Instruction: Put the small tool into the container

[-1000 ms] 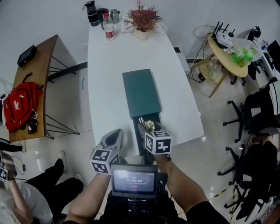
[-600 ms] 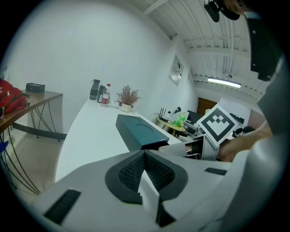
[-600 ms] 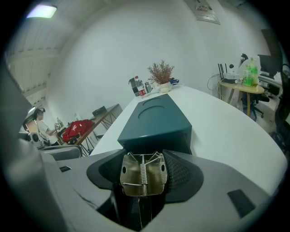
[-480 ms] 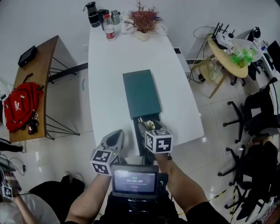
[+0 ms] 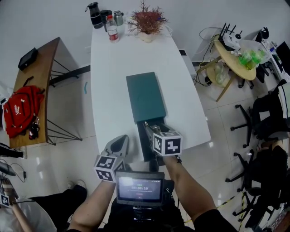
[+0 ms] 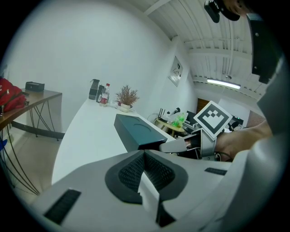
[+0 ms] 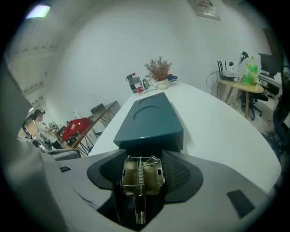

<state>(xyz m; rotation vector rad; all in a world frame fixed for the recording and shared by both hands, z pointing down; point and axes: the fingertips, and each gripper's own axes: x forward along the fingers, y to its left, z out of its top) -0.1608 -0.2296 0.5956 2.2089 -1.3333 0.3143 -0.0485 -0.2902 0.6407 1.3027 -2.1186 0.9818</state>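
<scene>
Right gripper view, item 1: right hand-held gripper (image 7: pixel 142 168), jaws pinching the small tool (image 7: pixel 141 177) between their dark ribbed pads.
- The tool is a brass-coloured metal piece with a coil spring down its middle, a round hole in each side plate and a thin stem towards the camera.
- It stands upright in the grip.

Item 2: container (image 7: pixel 152 118), a long teal box with a round recess in its top.
- It lies directly ahead of the right hand-held gripper, with its dark open end facing the jaws.
- In the head view that gripper's tips reach over the dark open end. Whether the tool touches the container cannot be told.

Item 3: left hand-held gripper (image 5: pixel 118 142), jaws pressed together with nothing between them.
- It sits just to the left of the right hand-held gripper, at the near edge of the surface (image 5: pixel 113 81).
- The container lies ahead of it and to its right.

Item 4: far end of the white surface, well beyond both hand-held grippers.
- Dried red plant (image 5: pixel 147 20) in a pale pot.
- Clear water bottle (image 5: pixel 112 29) with a red label.
- Dark flask (image 5: pixel 94 13).
</scene>
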